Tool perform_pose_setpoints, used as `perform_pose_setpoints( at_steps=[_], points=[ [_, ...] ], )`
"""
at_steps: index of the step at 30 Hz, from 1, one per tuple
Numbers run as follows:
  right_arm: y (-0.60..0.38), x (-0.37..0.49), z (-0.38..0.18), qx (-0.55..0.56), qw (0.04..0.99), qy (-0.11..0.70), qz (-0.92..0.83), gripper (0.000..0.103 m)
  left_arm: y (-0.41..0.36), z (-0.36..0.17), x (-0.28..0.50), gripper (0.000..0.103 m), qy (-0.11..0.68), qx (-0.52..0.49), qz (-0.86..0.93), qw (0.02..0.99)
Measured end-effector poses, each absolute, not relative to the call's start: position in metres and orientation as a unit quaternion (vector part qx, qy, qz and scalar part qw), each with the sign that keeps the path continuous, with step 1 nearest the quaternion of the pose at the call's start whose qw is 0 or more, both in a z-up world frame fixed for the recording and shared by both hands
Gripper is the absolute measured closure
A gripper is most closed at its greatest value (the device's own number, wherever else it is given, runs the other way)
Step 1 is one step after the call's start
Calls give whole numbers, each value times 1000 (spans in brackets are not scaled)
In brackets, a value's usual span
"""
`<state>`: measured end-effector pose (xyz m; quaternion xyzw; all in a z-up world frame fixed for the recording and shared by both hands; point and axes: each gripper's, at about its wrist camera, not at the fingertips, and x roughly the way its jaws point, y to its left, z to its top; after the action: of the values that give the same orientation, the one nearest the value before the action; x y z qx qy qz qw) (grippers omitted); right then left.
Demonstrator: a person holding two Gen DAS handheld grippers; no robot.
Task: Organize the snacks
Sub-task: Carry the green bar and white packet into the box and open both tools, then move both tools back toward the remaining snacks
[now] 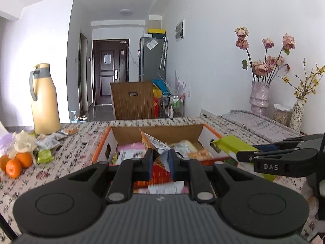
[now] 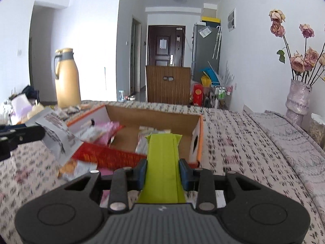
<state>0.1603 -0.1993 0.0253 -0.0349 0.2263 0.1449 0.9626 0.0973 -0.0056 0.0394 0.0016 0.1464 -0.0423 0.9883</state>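
Surface: floral tablecloth (image 1: 67, 162), open cardboard box (image 1: 156, 131) of snacks.
Left wrist: left gripper (image 1: 160, 160) pinched narrow on an orange-white packet (image 1: 154, 141), held over the box.
Right wrist: right gripper (image 2: 163, 174) clamps a green packet (image 2: 162, 162) between its jaws, tip over the box's near-right corner.

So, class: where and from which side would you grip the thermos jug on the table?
Take the thermos jug by its grey handle, coming from the jug's left in the left wrist view. The jug stands upright, its body looks too wide for the fingers, and the handle sticks out on that side.
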Motion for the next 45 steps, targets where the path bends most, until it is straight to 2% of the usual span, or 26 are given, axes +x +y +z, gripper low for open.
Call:
perform_pose_setpoints(
  at_steps=[12,20,27,29,30,31,32,33,34,35,37,38,45],
  points=[
    [-183,237,28,9,969,214,127,70,-16,52,188,87,144,14,-27,989],
    [-179,279,7,39,971,215,98,70,-11,28,234,87,170,-4,-10,985],
    [-182,288,-11,40,969,224,95,70,-4,9,245,86,192,-9,-13,981],
    [-184,288,-13,44,967,230,99,69,-1,9,244,71,190,-14,-7,982],
    [-185,288,-13,47,967,230,103,63,1,9,243,48,188,-20,-2,982],
    [-186,287,-13,51,966,229,106,50,3,10,240,37,183,-21,8,983],
    [-189,287,-14,55,966,228,105,43,4,11,238,35,178,-20,19,984],
    [-190,286,-14,57,967,225,103,27,4,12,236,26,172,-21,23,985],
    [-191,285,-13,60,968,221,101,15,5,13,234,10,167,-23,27,985],
    [-191,283,-12,61,969,218,100,12,6,13,232,2,160,-24,37,986],
    [-192,281,-12,63,970,213,100,2,5,14,229,0,149,-23,48,987],
    [-192,282,-12,65,970,212,100,0,6,15,229,0,149,-24,48,987],
    [-193,286,-10,67,971,211,91,0,8,20,234,0,160,-34,60,985]
  ],
)
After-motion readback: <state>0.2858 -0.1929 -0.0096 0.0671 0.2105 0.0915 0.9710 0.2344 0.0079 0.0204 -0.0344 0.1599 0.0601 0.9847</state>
